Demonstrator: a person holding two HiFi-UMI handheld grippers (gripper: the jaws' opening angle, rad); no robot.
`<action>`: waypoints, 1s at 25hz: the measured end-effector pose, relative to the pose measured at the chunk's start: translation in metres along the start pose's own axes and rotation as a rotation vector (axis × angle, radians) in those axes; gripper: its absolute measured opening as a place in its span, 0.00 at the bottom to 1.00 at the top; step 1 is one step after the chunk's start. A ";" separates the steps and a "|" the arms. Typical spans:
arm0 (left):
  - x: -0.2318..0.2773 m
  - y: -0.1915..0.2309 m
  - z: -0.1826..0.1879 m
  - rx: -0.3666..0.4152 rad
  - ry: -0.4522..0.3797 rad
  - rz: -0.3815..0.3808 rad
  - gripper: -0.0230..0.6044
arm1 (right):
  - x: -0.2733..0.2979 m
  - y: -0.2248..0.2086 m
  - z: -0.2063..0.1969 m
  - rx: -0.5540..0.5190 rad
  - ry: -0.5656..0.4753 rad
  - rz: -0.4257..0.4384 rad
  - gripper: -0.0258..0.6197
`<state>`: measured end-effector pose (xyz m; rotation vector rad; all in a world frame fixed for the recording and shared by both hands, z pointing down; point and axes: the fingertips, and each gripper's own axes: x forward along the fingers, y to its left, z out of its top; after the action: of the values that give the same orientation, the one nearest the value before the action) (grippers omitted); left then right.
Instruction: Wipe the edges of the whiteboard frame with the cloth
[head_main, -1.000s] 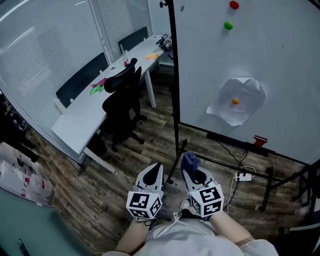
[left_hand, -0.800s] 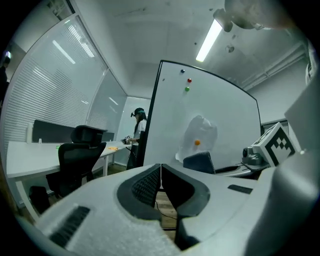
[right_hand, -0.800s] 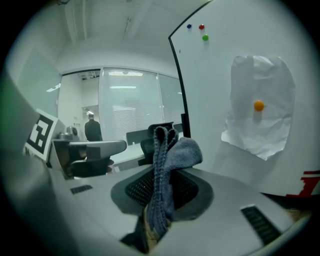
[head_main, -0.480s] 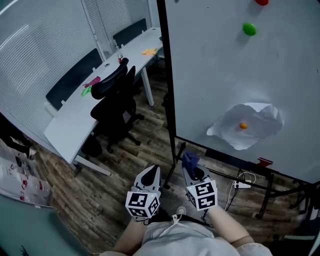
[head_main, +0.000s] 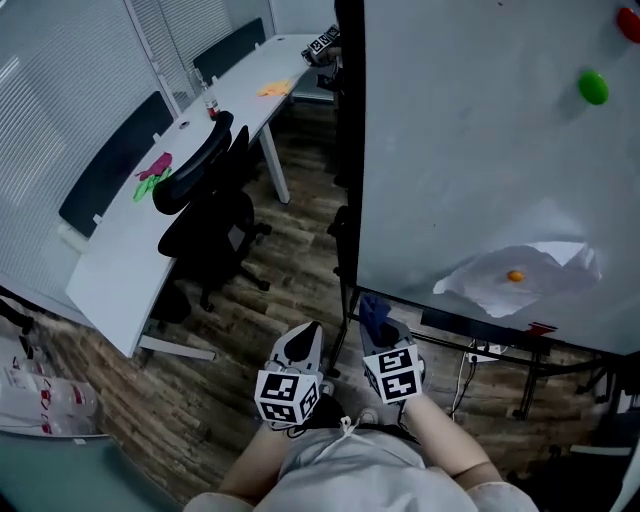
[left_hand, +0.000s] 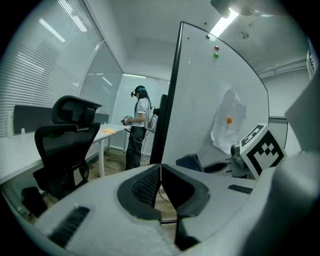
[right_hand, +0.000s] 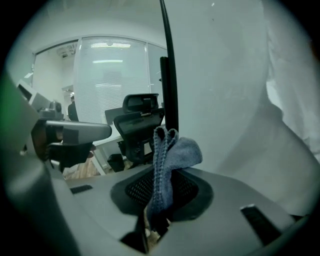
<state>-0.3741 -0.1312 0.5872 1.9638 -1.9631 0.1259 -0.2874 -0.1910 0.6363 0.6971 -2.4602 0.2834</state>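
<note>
We held the right gripper (head_main: 377, 326) clamped on the blue cloth (head_main: 374, 311), whose folded end stuck up from between the jaws. It sat near the lower left corner of the whiteboard's black frame (head_main: 350, 150), and we could not tell whether it touched. Just beside it, the left gripper (head_main: 307, 337) was low over the wood floor (head_main: 270, 300), its jaws pressed together on nothing. A crumpled paper sheet (head_main: 530, 285) hung on the whiteboard (head_main: 470, 130), and a black office chair (head_main: 205, 215) stood at the white desk (head_main: 130, 260).
</note>
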 end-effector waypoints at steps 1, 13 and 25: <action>0.005 0.006 0.001 0.002 0.007 -0.012 0.07 | 0.008 0.001 0.003 0.000 0.009 -0.004 0.16; 0.037 0.057 0.026 -0.031 0.004 -0.114 0.07 | 0.077 0.001 0.012 -0.004 0.103 -0.024 0.16; 0.049 0.056 0.024 -0.017 0.022 -0.155 0.07 | 0.078 -0.014 0.035 -0.023 0.104 -0.036 0.16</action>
<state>-0.4318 -0.1835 0.5909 2.0856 -1.7840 0.0909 -0.3508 -0.2470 0.6527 0.6992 -2.3461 0.2705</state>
